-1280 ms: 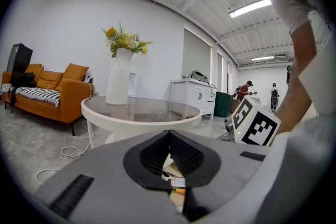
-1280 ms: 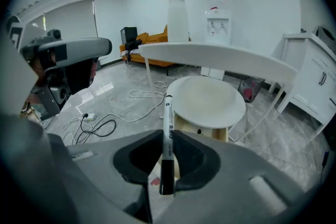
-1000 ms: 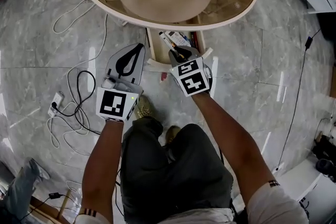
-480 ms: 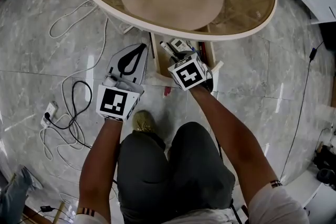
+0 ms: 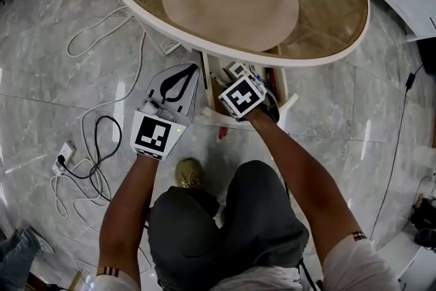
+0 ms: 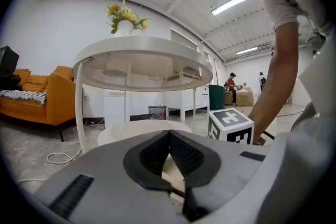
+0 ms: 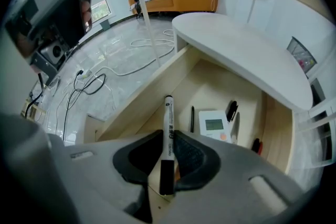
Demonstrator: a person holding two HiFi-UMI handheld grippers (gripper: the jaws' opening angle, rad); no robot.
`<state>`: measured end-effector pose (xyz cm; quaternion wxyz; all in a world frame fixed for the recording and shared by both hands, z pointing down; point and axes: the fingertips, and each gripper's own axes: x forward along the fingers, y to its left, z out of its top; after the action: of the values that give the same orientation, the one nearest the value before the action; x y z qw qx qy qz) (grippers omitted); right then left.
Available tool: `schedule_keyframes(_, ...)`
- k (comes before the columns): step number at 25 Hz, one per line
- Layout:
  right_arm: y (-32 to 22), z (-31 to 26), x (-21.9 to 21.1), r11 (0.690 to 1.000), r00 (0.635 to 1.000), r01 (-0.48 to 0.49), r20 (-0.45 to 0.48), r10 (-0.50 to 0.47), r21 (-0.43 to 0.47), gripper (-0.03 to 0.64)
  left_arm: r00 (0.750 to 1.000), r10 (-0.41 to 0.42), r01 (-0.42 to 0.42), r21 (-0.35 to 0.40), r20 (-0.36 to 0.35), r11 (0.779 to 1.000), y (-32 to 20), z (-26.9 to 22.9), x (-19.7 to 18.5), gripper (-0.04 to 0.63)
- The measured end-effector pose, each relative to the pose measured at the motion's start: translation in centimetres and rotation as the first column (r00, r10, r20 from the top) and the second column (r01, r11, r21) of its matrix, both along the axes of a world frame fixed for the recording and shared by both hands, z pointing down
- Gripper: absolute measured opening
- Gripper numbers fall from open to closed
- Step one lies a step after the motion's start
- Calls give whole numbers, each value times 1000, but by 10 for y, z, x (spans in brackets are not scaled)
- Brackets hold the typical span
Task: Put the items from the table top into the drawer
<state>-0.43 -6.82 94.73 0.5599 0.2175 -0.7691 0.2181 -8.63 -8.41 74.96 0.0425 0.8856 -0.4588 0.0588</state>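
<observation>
At nine o'clock of the open pale wooden drawer point(image 7: 210, 81), the left gripper point(image 6: 169, 138) hangs with its jaws together and nothing between them. The right gripper point(image 7: 169, 140) is clamped on a white marker pen with black ends point(image 7: 168, 113), pointed steeply down over the drawer's bare left half. The release would go best low over that bare wood, clear of the small white screened device point(image 7: 215, 126) at two o'clock, so the pen doesn't bounce.

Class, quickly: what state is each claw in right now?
Left claw: closed, nothing between its jaws.
Right claw: closed on a white marker pen.
</observation>
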Motion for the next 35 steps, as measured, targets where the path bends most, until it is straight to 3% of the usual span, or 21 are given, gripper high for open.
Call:
schedule_keyframes(9, -5, -6, 12, 1000, 1000, 0, 21, -1, 21, 112, 999, 42, -42, 59, -5, 997, -8, 3, 16, 0)
schedule_keyframes(13, -12, -33, 16, 993, 992, -15, 123, 1, 113, 107, 998, 61, -60, 38, -29, 997, -2, -2, 27, 0)
schedule_keyframes(17, -12, -68, 16, 976, 973, -53, 231, 2, 211, 84, 997, 82, -82, 34, 0, 996, 7, -12, 32, 0)
schedule_keyframes(28, 10, -183, 5, 894, 854, -177, 516, -68, 411, 5, 994, 102, -100, 59, -25, 993, 39, -78, 29, 0)
schedule_keyframes(35, 36, -267, -1, 854, 785, -191, 598, -164, 484, 2, 994, 111, -109, 84, -23, 991, 58, -127, 31, 0)
